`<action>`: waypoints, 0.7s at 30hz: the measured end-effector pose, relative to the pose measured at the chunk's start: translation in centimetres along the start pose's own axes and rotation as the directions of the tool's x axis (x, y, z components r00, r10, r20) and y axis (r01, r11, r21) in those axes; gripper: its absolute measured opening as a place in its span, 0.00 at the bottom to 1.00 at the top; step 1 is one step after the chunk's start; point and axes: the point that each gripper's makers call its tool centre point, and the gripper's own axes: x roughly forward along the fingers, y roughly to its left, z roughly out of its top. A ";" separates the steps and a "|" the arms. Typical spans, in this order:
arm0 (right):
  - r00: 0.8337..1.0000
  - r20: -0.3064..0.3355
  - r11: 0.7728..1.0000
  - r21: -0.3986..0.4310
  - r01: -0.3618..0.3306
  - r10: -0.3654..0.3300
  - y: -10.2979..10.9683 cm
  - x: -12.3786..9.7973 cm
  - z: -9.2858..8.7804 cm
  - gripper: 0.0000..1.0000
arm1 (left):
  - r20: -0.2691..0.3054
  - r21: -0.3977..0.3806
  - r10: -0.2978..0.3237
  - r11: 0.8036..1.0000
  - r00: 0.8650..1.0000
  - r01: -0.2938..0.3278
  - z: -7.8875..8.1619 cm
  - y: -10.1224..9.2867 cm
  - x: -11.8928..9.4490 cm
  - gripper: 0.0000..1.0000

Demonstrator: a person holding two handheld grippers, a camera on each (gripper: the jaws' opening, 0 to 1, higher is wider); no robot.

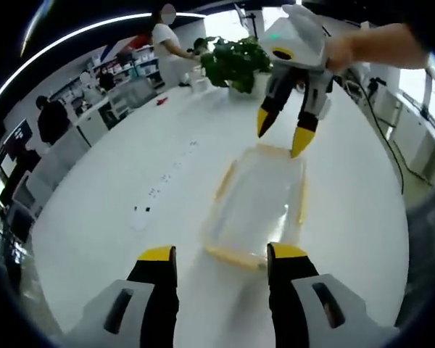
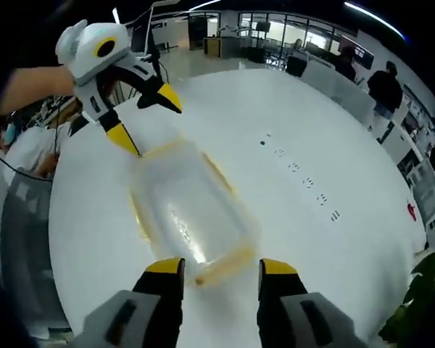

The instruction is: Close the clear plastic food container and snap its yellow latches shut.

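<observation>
Container (image 1: 257, 206) lid and latch positions indistinct: clear plastic blurs into the white tabletop (image 1: 109, 196). Small dark marks (image 2: 304, 177) on the tabletop too small to identify. Plant (image 2: 420, 304) cut by frame edge.

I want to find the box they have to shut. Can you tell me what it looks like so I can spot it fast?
Look at the big white table. In the middle, between the left gripper and the right gripper, sits a see-through plastic box with yellow latches along its edges. Nothing else on the table is clear with yellow trim; the plant stands far behind.
</observation>
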 end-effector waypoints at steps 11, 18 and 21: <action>0.998 -0.063 0.988 0.155 0.023 -0.013 -0.9 -0.4 -1.2 0.36 | -0.016 -0.152 -0.005 0.988 1.000 0.002 -0.4 0.0 -0.2 0.47; 0.995 -0.101 0.967 0.255 0.004 0.023 -0.7 -0.2 -1.6 0.36 | -0.058 -0.286 -0.011 0.958 0.998 -0.006 -1.3 0.2 -0.2 0.41; 0.993 -0.113 0.954 0.299 -0.002 0.038 -0.6 -0.2 -1.7 0.35 | -0.080 -0.338 -0.029 0.941 0.996 0.000 -1.9 0.0 -0.1 0.42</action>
